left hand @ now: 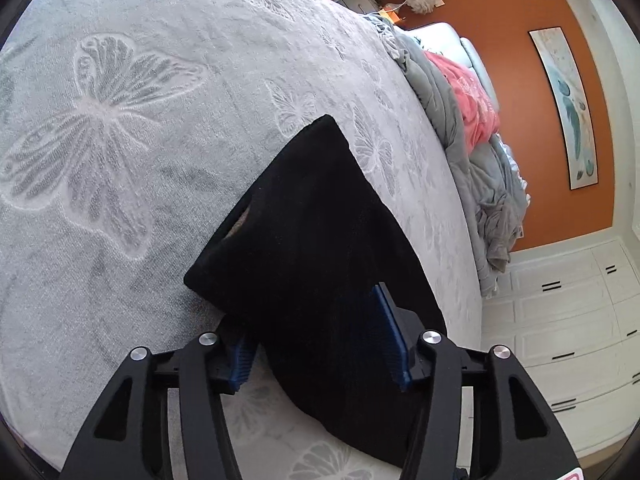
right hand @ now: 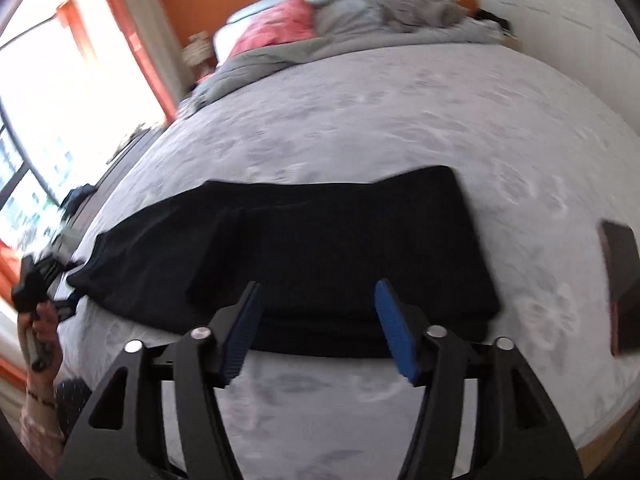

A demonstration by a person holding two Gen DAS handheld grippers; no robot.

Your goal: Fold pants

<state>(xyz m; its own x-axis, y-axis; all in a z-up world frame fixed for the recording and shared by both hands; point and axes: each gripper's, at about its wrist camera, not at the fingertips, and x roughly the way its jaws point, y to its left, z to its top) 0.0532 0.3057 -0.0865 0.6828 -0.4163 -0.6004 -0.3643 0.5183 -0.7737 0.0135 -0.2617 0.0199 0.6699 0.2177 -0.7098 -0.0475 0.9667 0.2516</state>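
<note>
Black pants [left hand: 316,240] lie folded on a grey butterfly-patterned bedspread [left hand: 120,128]. In the left wrist view my left gripper [left hand: 316,332] is open, its blue pads straddling the near end of the pants, with cloth draped over the left pad. In the right wrist view the pants [right hand: 320,236] stretch across the bed as a long dark band, with a folded stack at the near right. My right gripper [right hand: 320,312] is open, its pads just over the near edge of the stack. The left gripper [right hand: 40,280] shows at the far left, held by a hand.
A heap of grey and pink bedding [left hand: 472,120] lies at the head of the bed, also in the right wrist view [right hand: 360,16]. White drawers [left hand: 568,320] stand beyond the bed edge. A dark flat object [right hand: 620,284] lies on the bed at right. A bright window [right hand: 48,112] is left.
</note>
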